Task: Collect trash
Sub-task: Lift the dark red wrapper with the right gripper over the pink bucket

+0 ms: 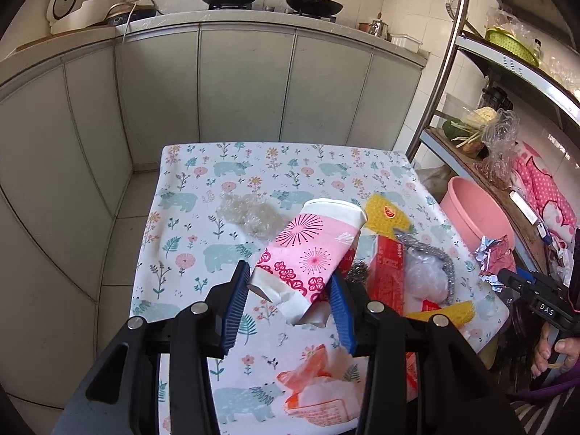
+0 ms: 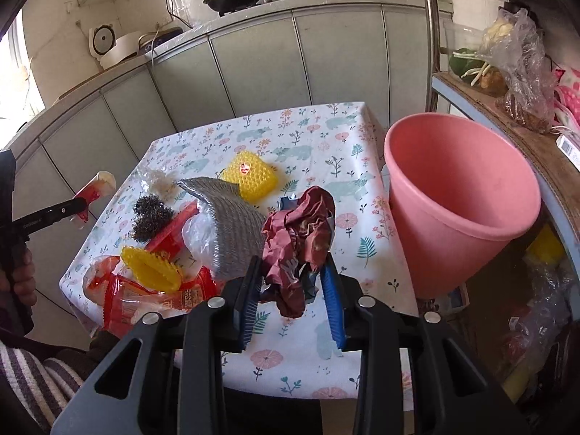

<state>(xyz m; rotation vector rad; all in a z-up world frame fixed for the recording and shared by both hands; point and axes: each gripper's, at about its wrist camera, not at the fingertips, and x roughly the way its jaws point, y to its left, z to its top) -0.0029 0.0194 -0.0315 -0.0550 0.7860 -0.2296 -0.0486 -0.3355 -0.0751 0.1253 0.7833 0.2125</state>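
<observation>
While both loads are hanging above the table (image 2: pixel 355 166), the nearest risk is sitting in the right hand-held gripper (image 2: pixel 293 301): its blue pads are clamping only the lower folds of a crumpled maroon wrapper (image 2: pixel 301 239), which is bulging up and forward between the fingers, so a slack fold could be slipping free and dropping short of the pink bin (image 2: pixel 456 195) standing just to the right, beyond the table edge. The left hand-held gripper (image 1: pixel 290 304) is pinching a flattened pink paper cup (image 1: pixel 308 250) at its crushed base, the rim pointing away; that cup is likely to be pivoting or sliding out during carriage. Farther off, a yellow scrubber (image 2: pixel 250 174), steel wool (image 2: pixel 150 215) and red packets (image 2: pixel 159 297) are lying uncollected on the table.
</observation>
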